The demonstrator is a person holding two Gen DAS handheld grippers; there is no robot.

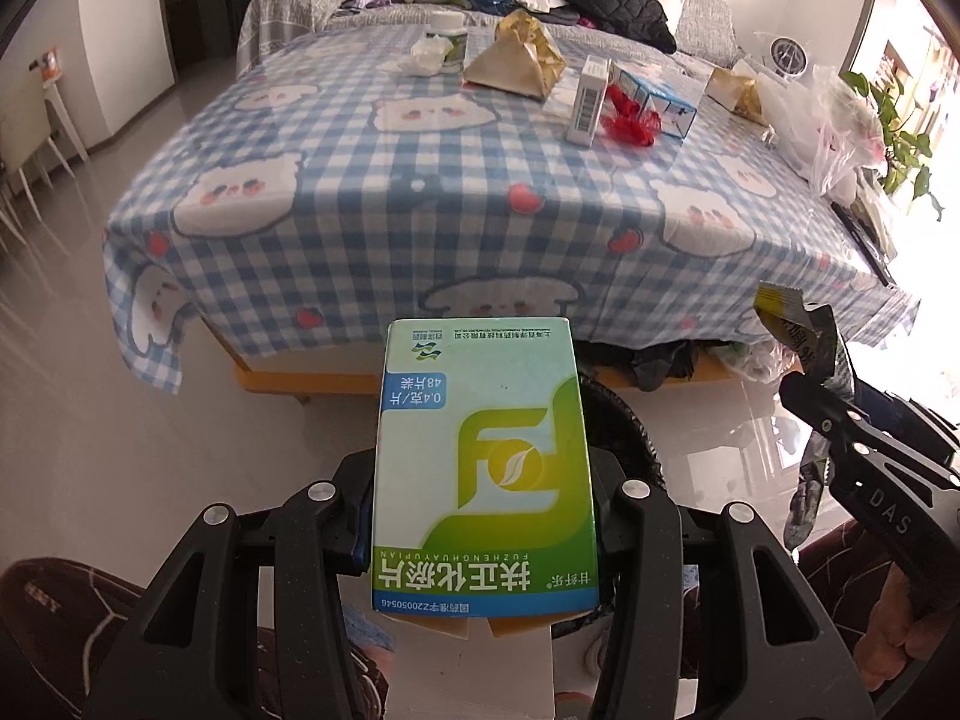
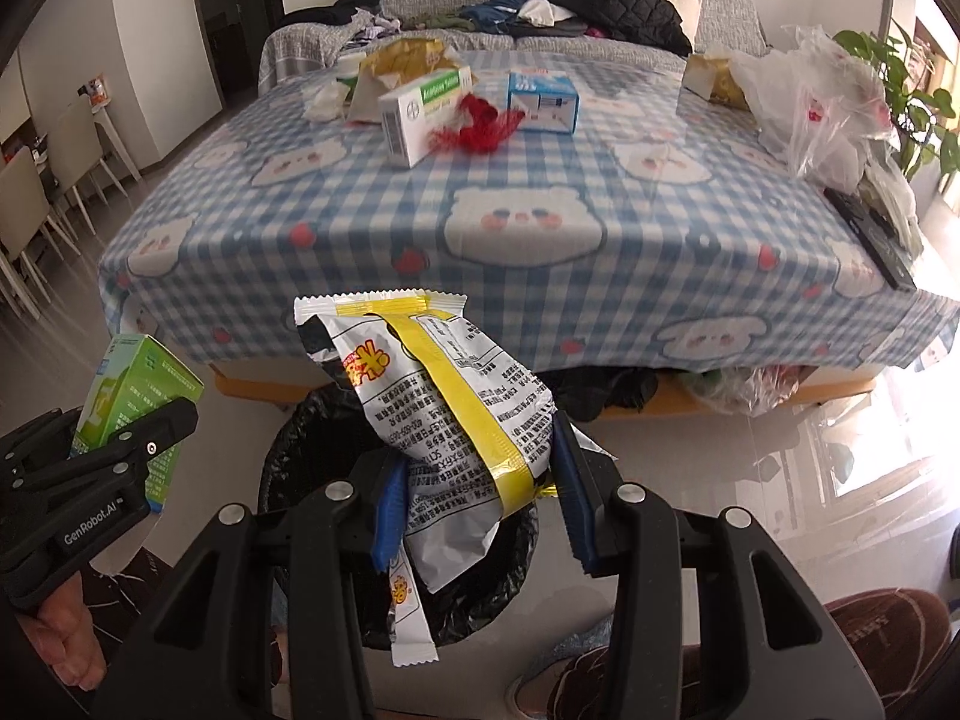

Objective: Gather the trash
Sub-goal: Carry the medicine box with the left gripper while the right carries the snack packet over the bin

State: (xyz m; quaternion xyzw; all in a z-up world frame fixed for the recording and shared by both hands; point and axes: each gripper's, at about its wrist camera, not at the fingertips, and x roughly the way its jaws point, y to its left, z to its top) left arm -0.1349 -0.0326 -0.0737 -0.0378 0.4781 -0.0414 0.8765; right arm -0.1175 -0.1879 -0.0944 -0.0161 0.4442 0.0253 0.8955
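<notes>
My left gripper (image 1: 483, 516) is shut on a green and white medicine box (image 1: 483, 468), held above the floor in front of the table; the box also shows in the right wrist view (image 2: 129, 396). My right gripper (image 2: 477, 480) is shut on a crumpled white and yellow snack wrapper (image 2: 444, 402), held over a bin lined with a black bag (image 2: 300, 456). The wrapper and right gripper show at the right of the left wrist view (image 1: 804, 348). On the blue checked tablecloth (image 2: 540, 180) lie a white medicine box (image 2: 420, 114), red netting (image 2: 480, 123), a blue box (image 2: 543, 99) and crumpled tissue (image 2: 324, 102).
A gold paper bag (image 1: 519, 57) and a white bottle (image 1: 447, 30) stand at the table's far side. Clear plastic bags (image 2: 822, 108) and a dark remote (image 2: 870, 234) lie at its right edge. A sofa with clothes (image 2: 600, 6) is behind. Chairs (image 2: 36, 192) stand left.
</notes>
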